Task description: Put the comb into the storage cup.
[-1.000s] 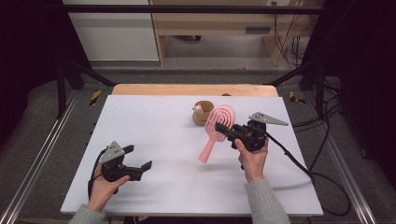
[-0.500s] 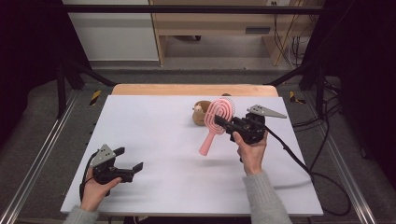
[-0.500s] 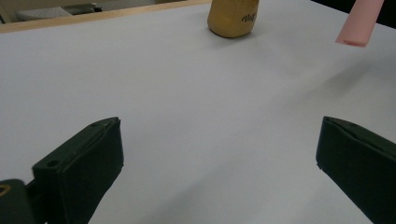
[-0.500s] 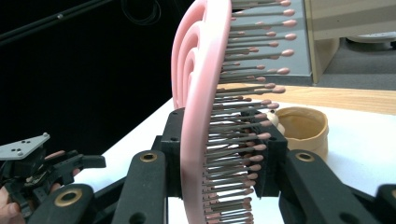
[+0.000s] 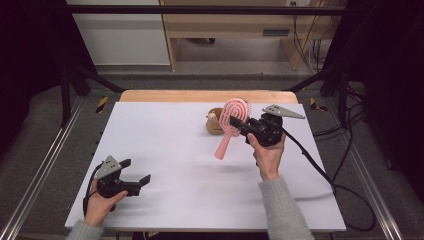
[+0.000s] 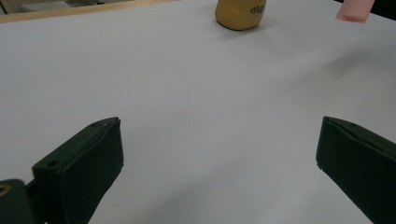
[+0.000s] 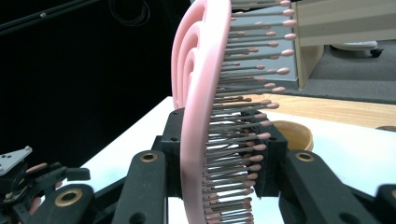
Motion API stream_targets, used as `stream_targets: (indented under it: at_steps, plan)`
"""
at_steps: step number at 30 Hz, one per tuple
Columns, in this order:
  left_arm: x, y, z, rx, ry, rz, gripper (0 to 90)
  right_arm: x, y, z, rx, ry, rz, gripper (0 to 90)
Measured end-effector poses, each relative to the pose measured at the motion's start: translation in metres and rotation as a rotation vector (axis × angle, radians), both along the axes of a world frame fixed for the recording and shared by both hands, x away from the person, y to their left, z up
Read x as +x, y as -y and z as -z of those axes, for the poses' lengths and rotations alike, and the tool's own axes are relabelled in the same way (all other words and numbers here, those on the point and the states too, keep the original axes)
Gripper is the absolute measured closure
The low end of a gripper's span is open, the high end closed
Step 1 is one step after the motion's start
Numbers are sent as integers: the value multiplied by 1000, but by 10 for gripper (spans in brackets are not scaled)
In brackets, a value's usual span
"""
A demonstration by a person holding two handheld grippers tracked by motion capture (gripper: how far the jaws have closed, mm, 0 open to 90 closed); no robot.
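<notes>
Clearly the pink brush point(image 5: 231, 125) is in the air, lifted off the table point(image 5: 170, 145) and hanging just in front of the brown toy point(image 5: 214, 121), which serves as the landmark. The right gripper point(image 5: 240, 126) has its jaws clenched across the brush's round head, one pad on the flat back and one against the bristles point(image 7: 243, 140), as the right gripper view shows. The handle slants down from the head, toward the person and away from the toy, its tip free above the table.

By the look of it the brush is light, hard plastic: the open spiral head should be stiff, but the bristles are springy and will give under the pad, so this hold is likely a little soft and the brush may pivot in it. The smooth back could also slip. A firmer place to take it would probably be the neck or the handle, where both pads would meet solid plastic. It seems in little danger of breaking, though bristles could bend if squeezed hard.

The left gripper point(image 5: 135, 181) rests low near the table's front corner, well apart from the toy, its jaws spread wide with nothing between them.
</notes>
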State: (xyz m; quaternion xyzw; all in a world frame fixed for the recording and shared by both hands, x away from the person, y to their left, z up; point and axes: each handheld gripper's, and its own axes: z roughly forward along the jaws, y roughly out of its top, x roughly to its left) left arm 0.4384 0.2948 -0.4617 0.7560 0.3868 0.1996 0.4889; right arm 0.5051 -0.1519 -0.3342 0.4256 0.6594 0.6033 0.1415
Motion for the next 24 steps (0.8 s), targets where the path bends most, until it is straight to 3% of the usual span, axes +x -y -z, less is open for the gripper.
stream_targets:
  at_steps: [24]
  plan:
    - [1,-2,3,2,-4,0,7,25,-2,-15,-19,23,66,641]
